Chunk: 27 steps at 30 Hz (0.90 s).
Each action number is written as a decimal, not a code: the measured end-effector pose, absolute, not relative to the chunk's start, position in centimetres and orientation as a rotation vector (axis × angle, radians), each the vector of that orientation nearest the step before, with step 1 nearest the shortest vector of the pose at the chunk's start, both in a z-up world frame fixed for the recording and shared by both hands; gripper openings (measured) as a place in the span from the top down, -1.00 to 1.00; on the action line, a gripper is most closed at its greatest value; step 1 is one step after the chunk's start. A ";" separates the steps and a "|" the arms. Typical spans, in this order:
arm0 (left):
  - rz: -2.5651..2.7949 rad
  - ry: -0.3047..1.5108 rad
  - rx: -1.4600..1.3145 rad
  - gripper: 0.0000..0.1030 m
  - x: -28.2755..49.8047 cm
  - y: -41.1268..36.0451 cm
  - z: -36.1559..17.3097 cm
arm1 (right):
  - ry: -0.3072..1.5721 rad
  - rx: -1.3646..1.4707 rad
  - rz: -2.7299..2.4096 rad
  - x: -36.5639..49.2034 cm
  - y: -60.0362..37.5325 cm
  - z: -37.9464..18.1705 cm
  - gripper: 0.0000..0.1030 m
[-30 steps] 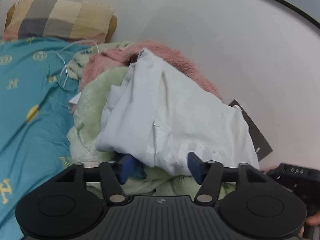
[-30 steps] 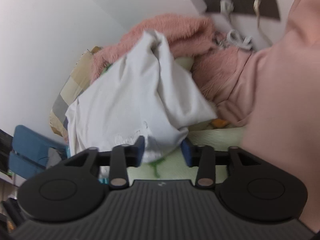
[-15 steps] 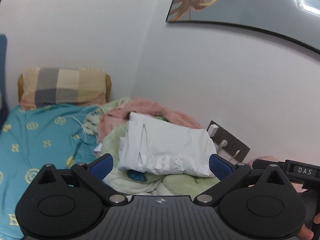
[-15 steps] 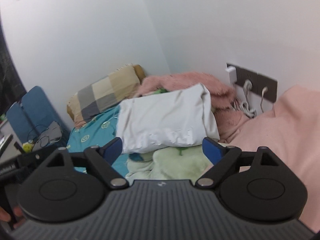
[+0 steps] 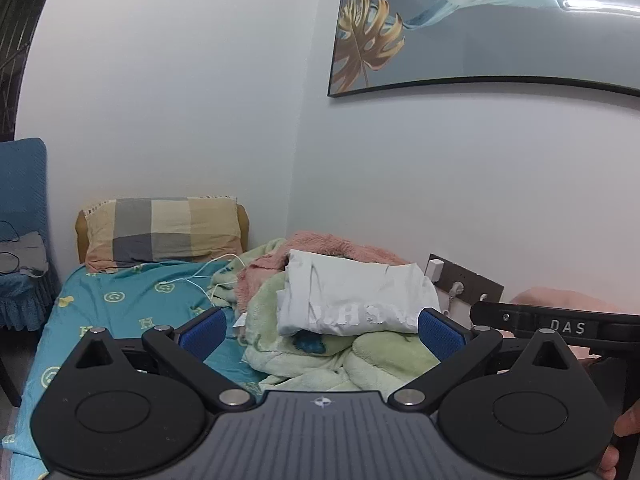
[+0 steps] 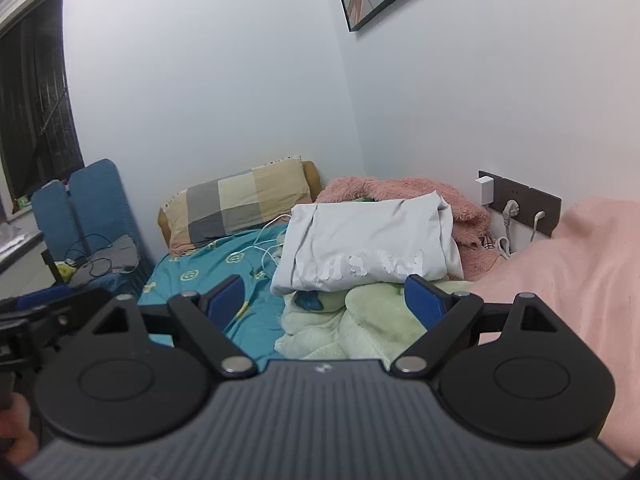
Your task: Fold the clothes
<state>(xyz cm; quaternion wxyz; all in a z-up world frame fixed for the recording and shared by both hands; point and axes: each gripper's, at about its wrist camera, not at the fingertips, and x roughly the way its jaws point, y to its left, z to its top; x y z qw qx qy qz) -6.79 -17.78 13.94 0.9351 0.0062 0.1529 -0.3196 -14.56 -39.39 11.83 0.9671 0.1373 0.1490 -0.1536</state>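
A: Why do the left gripper [image 5: 322,330] and right gripper [image 6: 325,300] hang spread, holding nothing?
B: Likely finished: the folded white shirt [image 5: 352,298] rests at twelve o'clock on the green blanket [image 5: 332,354]

Checked pillow [image 5: 160,232] at the head of the bed [image 5: 120,312], on a teal patterned sheet; white cable [image 5: 200,276] trailing below the pillow. Blue chair [image 6: 92,208] left of the pillow. Framed leaf picture [image 5: 480,24] on the wall above; dark socket panel [image 6: 520,204] right of the pillow.
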 end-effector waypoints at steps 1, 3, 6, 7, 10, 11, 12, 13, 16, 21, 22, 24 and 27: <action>-0.646 0.310 0.022 -1.00 -7.0 -17.5 13.7 | 0.299 0.273 -0.319 -14.6 -39.1 11.5 -0.72; -0.632 0.299 0.052 -1.00 -7.3 -16.9 13.5 | 0.299 0.254 -0.331 -14.5 -38.4 10.9 -0.72; -0.604 0.282 0.077 -1.00 -7.2 -15.7 13.3 | 0.300 0.239 -0.342 -14.5 -37.4 10.3 -0.72; -0.601 0.283 0.072 -1.00 -7.1 -15.3 13.2 | 0.300 0.236 -0.348 -14.5 -37.2 10.2 -0.72; -0.593 0.291 0.059 -1.00 -6.5 -14.3 12.5 | 0.287 0.225 -0.364 -14.4 -36.4 10.1 -0.72; -0.590 0.293 0.056 -0.99 -6.4 -14.1 12.3 | 0.283 0.220 -0.369 -14.3 -36.2 10.2 -0.72; -0.591 0.299 0.053 -1.00 -6.3 -13.9 12.0 | 0.282 0.214 -0.371 -14.1 -35.9 10.3 -0.72; -0.593 0.305 0.047 -0.99 -6.2 -13.8 11.9 | 0.280 0.207 -0.372 -14.0 -35.6 10.3 -0.72; -0.591 0.313 0.038 -1.00 -5.8 -13.5 11.5 | 0.275 0.182 -0.376 -13.7 -34.7 10.4 -0.72; -0.584 0.309 0.026 -1.00 -5.7 -12.8 11.7 | 0.275 0.160 -0.379 -13.4 -34.1 10.3 -0.72; -0.583 0.310 0.024 -1.00 -5.7 -12.6 11.7 | 0.278 0.159 -0.379 -13.4 -34.0 10.3 -0.72; -0.579 0.308 0.029 -0.99 -5.8 -12.6 11.7 | 0.284 0.158 -0.377 -13.4 -33.9 10.2 -0.72; -0.577 0.311 0.035 -1.00 -6.0 -12.6 11.7 | 0.287 0.157 -0.376 -13.4 -33.8 10.1 -0.72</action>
